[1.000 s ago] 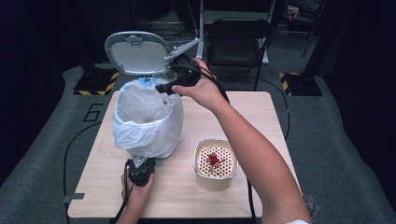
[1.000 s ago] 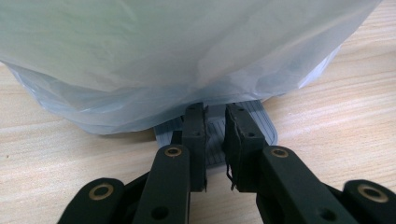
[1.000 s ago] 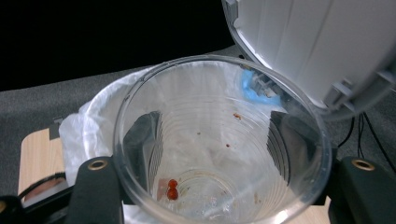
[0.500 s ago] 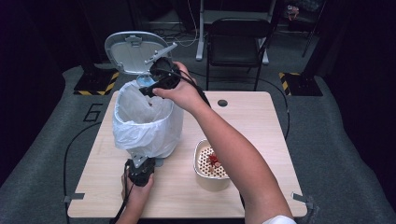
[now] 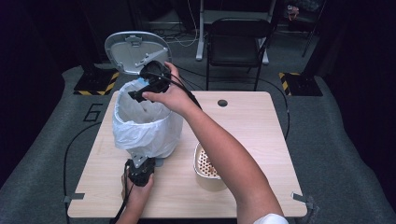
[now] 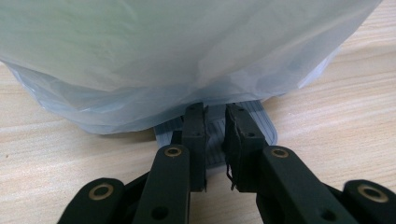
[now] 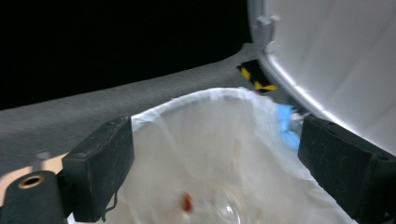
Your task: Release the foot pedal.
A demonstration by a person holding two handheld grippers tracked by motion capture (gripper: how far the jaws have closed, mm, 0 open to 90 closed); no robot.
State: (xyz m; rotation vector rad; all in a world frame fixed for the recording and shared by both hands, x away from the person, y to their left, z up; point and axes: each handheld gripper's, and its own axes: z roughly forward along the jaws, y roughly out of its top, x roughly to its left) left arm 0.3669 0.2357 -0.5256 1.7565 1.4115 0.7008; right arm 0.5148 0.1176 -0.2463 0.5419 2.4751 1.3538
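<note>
A: What is the biggest thing here?

B: The tabletop [image 5: 261, 140], of light wood; on its left half, nearer the far edge than the near one, stands a pedal bin [image 5: 144, 128] lined with a white plastic bag [image 5: 140, 135]; its grey lid [image 5: 135, 50] stands raised behind it, past the far edge.

A: And on the right of the bin?

B: A cream basket with holes [image 5: 205, 163] sits near the middle of the tabletop, a little toward the near edge; the person's right forearm [image 5: 224, 154] crosses over it and hides part of it, so I cannot tell what is inside.

A: Where are the two tools?

B: The right hand-held gripper [image 5: 142, 91] hangs over the open mouth of the bin, at its far side; its jaws have just been opening and now stand wide apart with nothing between them; in the right gripper view a small red piece [image 7: 187, 203] lies down inside the bag, blurred.

A: And the left one?

B: The left hand-held gripper [image 5: 140, 170] is at the foot of the bin, toward the near left corner; in the left gripper view its jaws are brought together over the grey ribbed pedal [image 6: 259, 123], with their tips reaching under the hanging bag.
</note>
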